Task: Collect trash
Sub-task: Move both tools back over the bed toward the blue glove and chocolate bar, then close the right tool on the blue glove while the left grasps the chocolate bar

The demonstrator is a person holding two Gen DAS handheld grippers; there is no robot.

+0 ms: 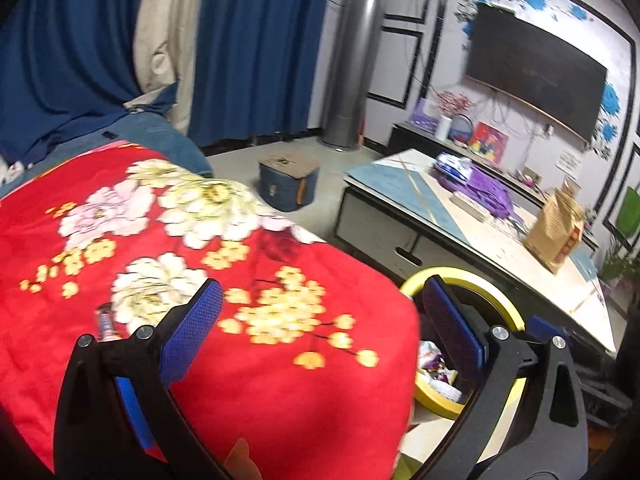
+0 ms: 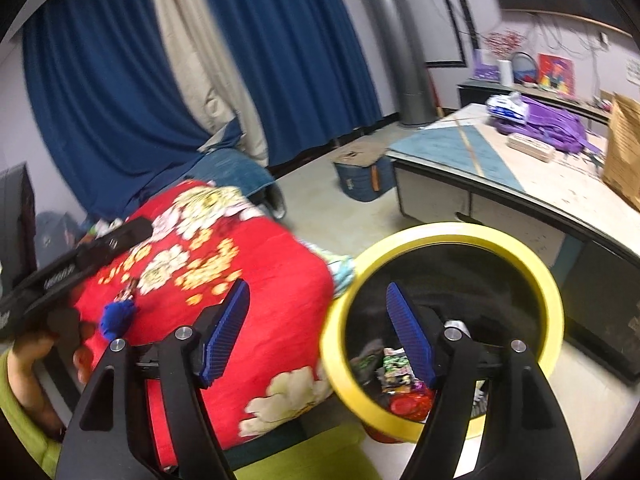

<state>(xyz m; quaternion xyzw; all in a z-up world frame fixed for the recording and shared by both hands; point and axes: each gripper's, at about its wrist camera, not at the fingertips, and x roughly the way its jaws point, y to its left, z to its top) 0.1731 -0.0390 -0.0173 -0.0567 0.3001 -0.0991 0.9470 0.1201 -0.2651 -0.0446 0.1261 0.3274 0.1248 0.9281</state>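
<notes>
Blue curtains [image 1: 256, 48], wall-mounted TV [image 1: 536, 68], low table [image 1: 472, 236], pale floor [image 1: 320, 160], red floral blanket [image 1: 200, 280].

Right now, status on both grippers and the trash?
Left gripper open, empty. Right gripper open, empty, at the yellow-rimmed bin. Wrappers in bin; small wrapper left on red blanket. Nothing in the way.

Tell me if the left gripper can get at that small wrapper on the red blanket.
Probably yes. The left gripper is open and empty, and the wrapper lies uncovered on the red blanket just beside its left finger, nothing between.
</notes>
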